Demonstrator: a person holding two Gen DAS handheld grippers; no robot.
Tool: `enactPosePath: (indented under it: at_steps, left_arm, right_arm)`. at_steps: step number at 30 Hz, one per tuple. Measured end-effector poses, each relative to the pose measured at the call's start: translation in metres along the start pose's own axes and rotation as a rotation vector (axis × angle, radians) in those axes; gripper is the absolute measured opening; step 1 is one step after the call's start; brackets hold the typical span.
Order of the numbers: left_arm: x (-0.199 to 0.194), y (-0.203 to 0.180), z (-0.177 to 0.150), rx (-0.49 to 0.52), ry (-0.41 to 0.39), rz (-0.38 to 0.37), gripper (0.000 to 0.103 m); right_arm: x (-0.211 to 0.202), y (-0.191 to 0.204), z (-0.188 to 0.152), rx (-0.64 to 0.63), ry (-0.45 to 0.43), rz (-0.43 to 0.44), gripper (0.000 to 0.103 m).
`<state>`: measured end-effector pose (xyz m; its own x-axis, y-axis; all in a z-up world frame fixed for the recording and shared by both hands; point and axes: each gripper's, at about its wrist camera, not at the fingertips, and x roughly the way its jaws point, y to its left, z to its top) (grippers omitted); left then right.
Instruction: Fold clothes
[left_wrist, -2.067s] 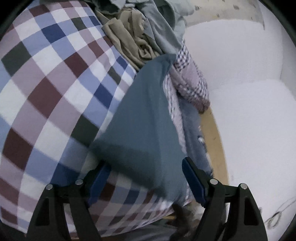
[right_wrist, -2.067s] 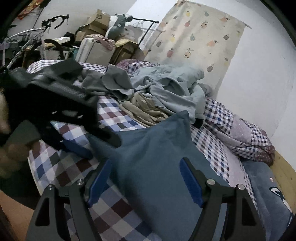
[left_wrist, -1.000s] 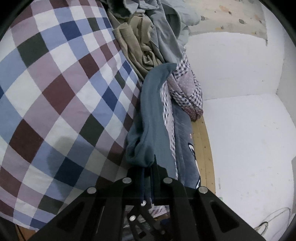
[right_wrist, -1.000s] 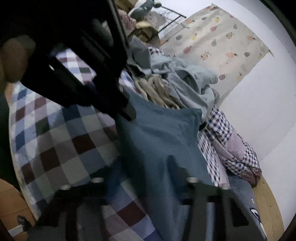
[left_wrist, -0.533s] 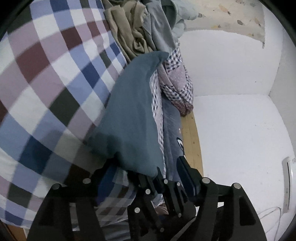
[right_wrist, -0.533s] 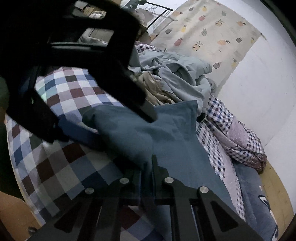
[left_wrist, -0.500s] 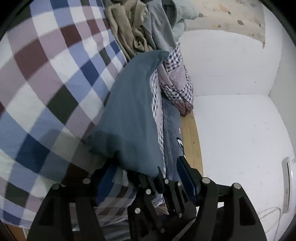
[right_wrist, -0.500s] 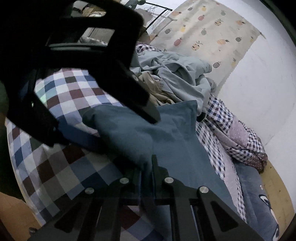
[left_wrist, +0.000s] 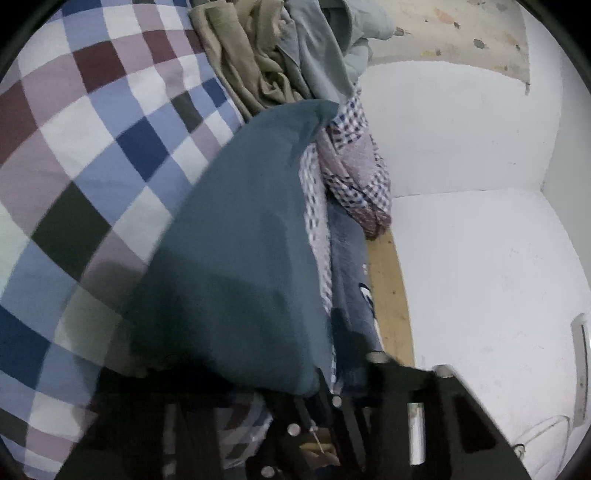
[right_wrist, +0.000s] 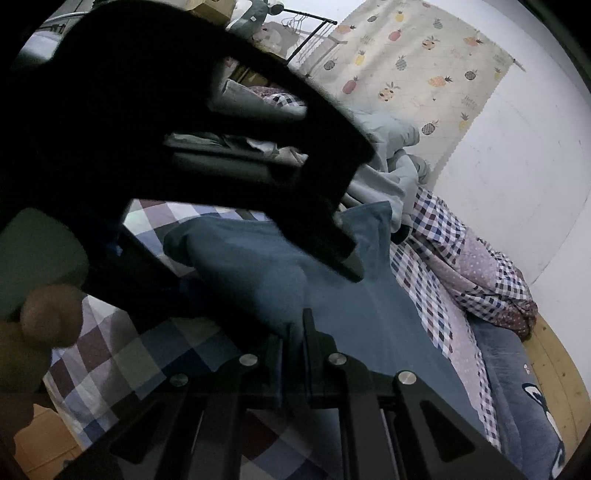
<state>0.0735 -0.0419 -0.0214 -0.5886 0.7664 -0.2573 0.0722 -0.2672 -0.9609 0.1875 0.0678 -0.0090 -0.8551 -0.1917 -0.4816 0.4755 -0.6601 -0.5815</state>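
Note:
A teal garment (left_wrist: 240, 258) lies spread on the checked bedsheet (left_wrist: 92, 147), its near edge bunched into a fold. My right gripper (right_wrist: 293, 332) is shut on that near edge of the teal garment (right_wrist: 369, 314). My left gripper (right_wrist: 306, 299) reaches in from the upper left, its jaws closing with the folded edge between them and a gap still showing. In the left wrist view the cloth drapes over my left gripper (left_wrist: 255, 350) and hides its left finger. A person's hand (right_wrist: 48, 314) holds the left tool.
A heap of unfolded clothes, a beige piece (left_wrist: 255, 66) and grey-blue ones (left_wrist: 321, 55), lies further up the bed. A small-check quilt (left_wrist: 354, 166) and a blue blanket (left_wrist: 351, 266) run along the wooden bed edge (left_wrist: 388, 288) by the white wall.
The left gripper, shut on the cloth a second ago, opened wide and its jaws are now narrowing again around the folded edge. The right gripper closed on the cloth and has stayed so.

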Motion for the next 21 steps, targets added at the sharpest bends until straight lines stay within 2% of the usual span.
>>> enactPosePath:
  at_steps: [5,11,15,21]
  left_arm:
    - [-0.015,-0.001,-0.001,0.036,-0.001,0.026,0.010]
    - [-0.021,-0.012,0.003,0.073,-0.012,0.033,0.007]
    - [-0.022,-0.019,0.008,0.083,-0.011,0.019,0.007]
    - [-0.020,-0.025,0.016,0.082,-0.003,0.002,0.007]
  right_arm:
    - [-0.002,0.004,-0.004,-0.014,-0.008,-0.008,0.007]
    - [-0.006,0.009,-0.008,-0.052,-0.022,-0.049,0.013]
    - [-0.004,0.007,-0.018,-0.092,-0.007,-0.102,0.044]
    - [0.007,-0.017,-0.053,-0.152,0.067,-0.199,0.048]
